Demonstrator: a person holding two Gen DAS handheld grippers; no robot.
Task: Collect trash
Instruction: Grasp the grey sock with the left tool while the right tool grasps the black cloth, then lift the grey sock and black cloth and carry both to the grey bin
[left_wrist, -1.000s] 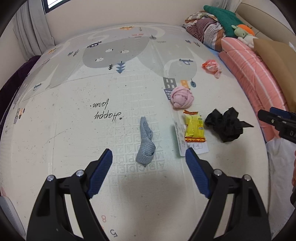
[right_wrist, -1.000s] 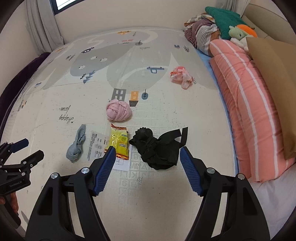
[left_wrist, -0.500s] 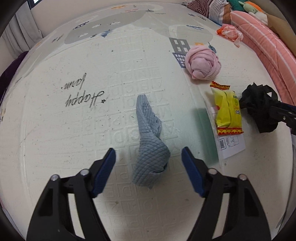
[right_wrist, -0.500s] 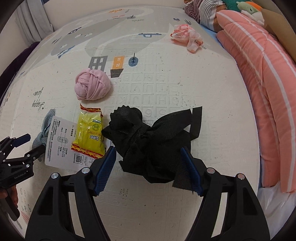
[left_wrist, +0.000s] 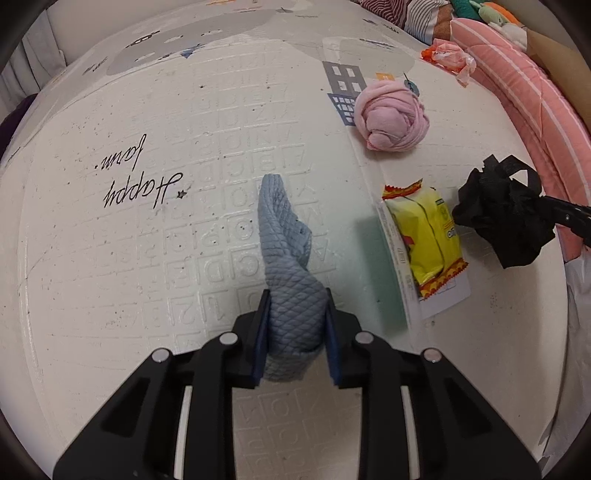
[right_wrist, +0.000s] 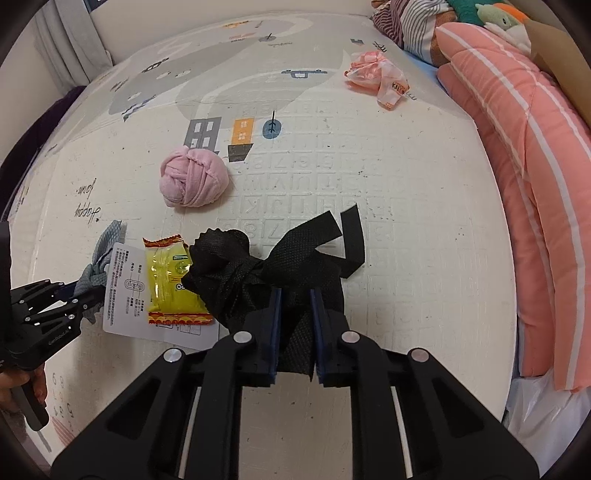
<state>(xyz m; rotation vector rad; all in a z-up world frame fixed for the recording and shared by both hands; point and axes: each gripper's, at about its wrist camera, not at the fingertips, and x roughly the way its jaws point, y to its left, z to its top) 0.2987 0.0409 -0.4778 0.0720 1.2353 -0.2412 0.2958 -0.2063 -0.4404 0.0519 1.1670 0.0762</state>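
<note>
My left gripper (left_wrist: 294, 295) is shut on the near end of a grey-blue quilted cloth (left_wrist: 286, 251) that lies on the play mat (left_wrist: 147, 258). My right gripper (right_wrist: 295, 295) is shut on a crumpled black fabric bag (right_wrist: 266, 273), also seen in the left wrist view (left_wrist: 506, 218). Between them lie a yellow snack wrapper (left_wrist: 428, 236) on a white paper card (right_wrist: 122, 291), and a pink balled cloth (left_wrist: 391, 120) farther off. A pink plastic bag (right_wrist: 373, 74) lies at the far side of the mat. The left gripper also shows in the right wrist view (right_wrist: 79, 295).
A pink striped quilt (right_wrist: 517, 166) runs along the right edge of the mat, with piled clothes and a plush toy (right_wrist: 491, 14) behind it. A white plastic bag (right_wrist: 543, 406) lies at the near right. A curtain (right_wrist: 62, 48) hangs at the far left.
Both grippers have moved forward and down and closed: the left on the grey-blue cloth, the right on the black bag. Both were open before.
</note>
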